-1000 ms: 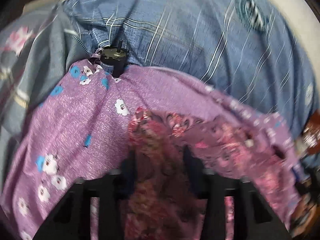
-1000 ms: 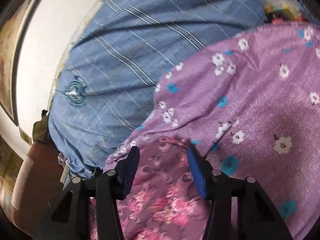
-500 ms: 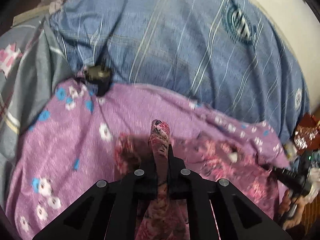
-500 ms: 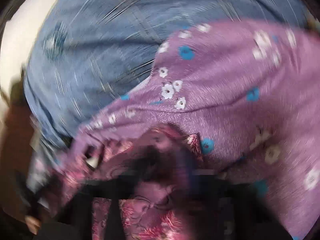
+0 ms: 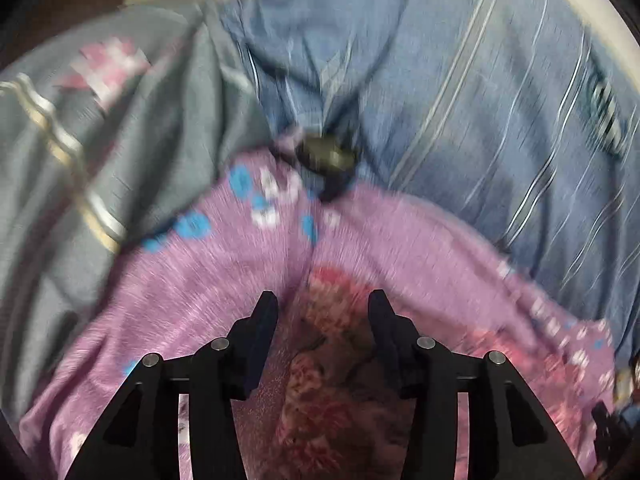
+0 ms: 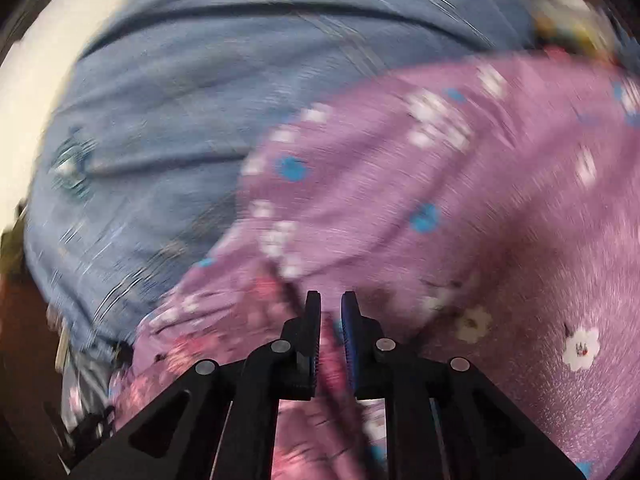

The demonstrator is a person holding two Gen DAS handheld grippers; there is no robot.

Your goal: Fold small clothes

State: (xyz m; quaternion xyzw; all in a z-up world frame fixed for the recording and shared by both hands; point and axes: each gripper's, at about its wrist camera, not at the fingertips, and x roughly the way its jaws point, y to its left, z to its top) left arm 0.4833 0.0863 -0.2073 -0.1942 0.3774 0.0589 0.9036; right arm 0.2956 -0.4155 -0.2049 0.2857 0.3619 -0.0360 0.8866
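Blue striped bedding [image 5: 460,92] carries the purple floral garment [image 5: 224,276], whose folded pink edge lies between the opening left gripper [image 5: 323,312], while the right gripper [image 6: 330,312], nearly together, opens over its hem.

A blue cotton bedsheet with thin white stripes [image 5: 460,92] covers the bed and fills most of both views; a round teal emblem [image 6: 72,168] is printed on it near the bed's edge. At the far left of the bed lies a grey quilt with a pink flower print and a cream wavy line [image 5: 92,128]. Past the bed's edge runs a plain cream wall [image 6: 36,80], evenly lit. Below that edge, dark brown wooden furniture or floor [image 6: 20,340] shows, too blurred to tell which.
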